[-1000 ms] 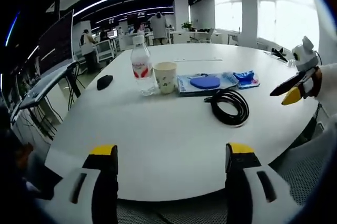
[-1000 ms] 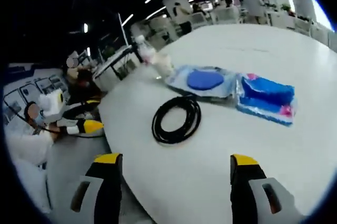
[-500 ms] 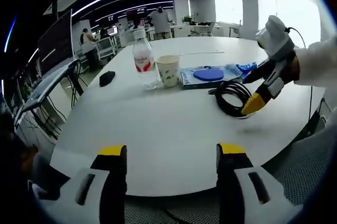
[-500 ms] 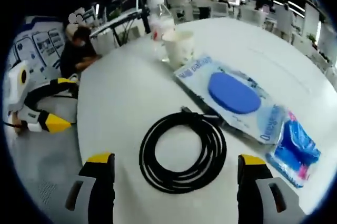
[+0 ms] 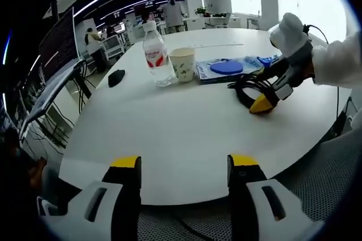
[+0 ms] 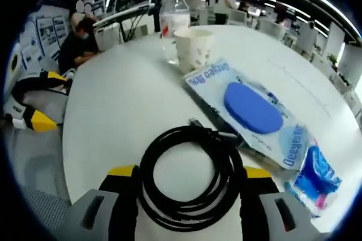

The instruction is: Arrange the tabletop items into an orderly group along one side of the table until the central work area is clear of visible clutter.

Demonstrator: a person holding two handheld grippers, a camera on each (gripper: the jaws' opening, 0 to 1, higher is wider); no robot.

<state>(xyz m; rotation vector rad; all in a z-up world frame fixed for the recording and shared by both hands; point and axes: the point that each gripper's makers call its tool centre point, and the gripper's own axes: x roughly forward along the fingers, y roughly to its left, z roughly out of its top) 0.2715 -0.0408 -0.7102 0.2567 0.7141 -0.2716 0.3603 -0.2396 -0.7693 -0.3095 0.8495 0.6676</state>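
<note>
The coiled black cable (image 6: 191,177) lies on the round white tabletop (image 6: 124,105), between the spread right tongs (image 6: 191,174), touching neither. Just beyond it lies a blue-lidded wet-wipe pack (image 6: 249,111). The left tongs (image 5: 184,162) hang spread over the tabletop's near edge.

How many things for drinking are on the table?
2. A water bottle stands at the far side, and a paper cup stands right beside it, just before the wipes pack.

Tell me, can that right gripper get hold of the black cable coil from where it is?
Probably yes: the right gripper is open, its jaws either side of the black cable coil, with nothing between them.
</note>
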